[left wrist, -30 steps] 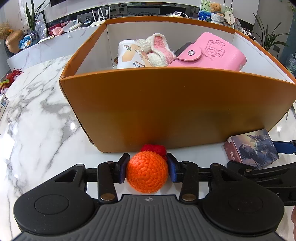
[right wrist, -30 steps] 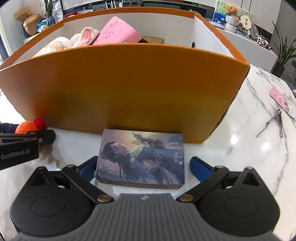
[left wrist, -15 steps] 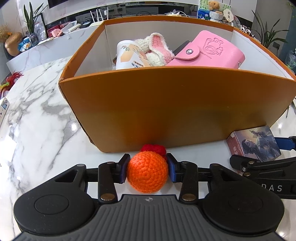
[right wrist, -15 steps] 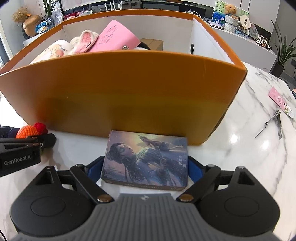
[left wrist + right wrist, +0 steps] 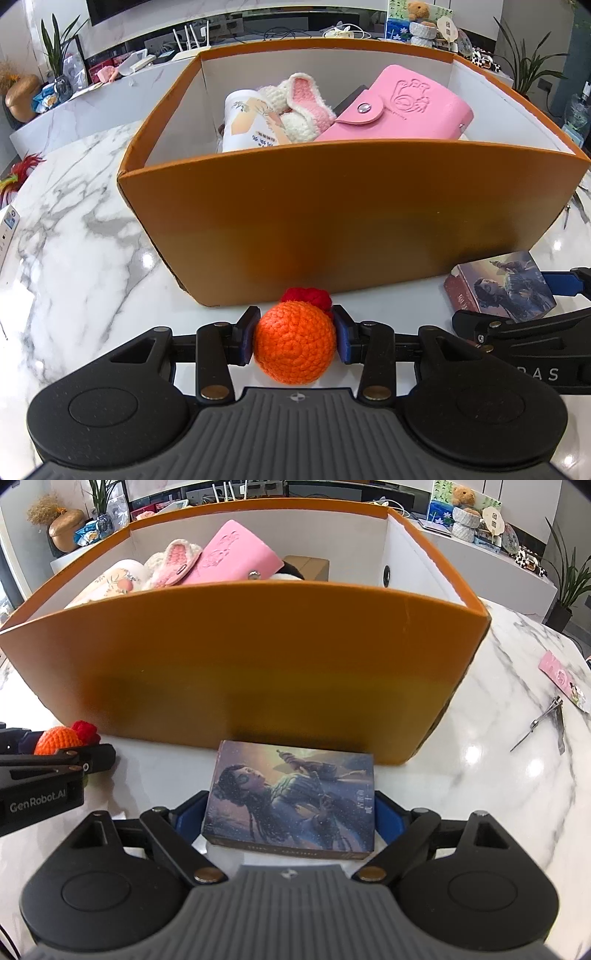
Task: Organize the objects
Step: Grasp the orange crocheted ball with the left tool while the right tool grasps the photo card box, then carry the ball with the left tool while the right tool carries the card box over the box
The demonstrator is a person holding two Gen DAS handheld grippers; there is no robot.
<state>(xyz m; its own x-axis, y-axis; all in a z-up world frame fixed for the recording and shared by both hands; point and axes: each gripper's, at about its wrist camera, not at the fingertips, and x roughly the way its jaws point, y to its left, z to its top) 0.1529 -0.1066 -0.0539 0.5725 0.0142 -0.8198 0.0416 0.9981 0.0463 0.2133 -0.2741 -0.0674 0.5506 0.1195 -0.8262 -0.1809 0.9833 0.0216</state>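
One card box [image 5: 291, 801] – flat, long axis crosswise.

You've got an orange crochet ball [image 5: 294, 347] w/ a red knit tuft on its far side, low over the marble just in front of the orange box [image 5: 332, 221]. The illustrated card box [image 5: 291, 799] lies flat, art side up, near that same front wall. Box is open-topped, white inside, already part-filled.

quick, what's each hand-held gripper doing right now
left hand-held gripper: shut on the orange crochet ball
right hand-held gripper: just closed in on the illustrated box, now gripping it
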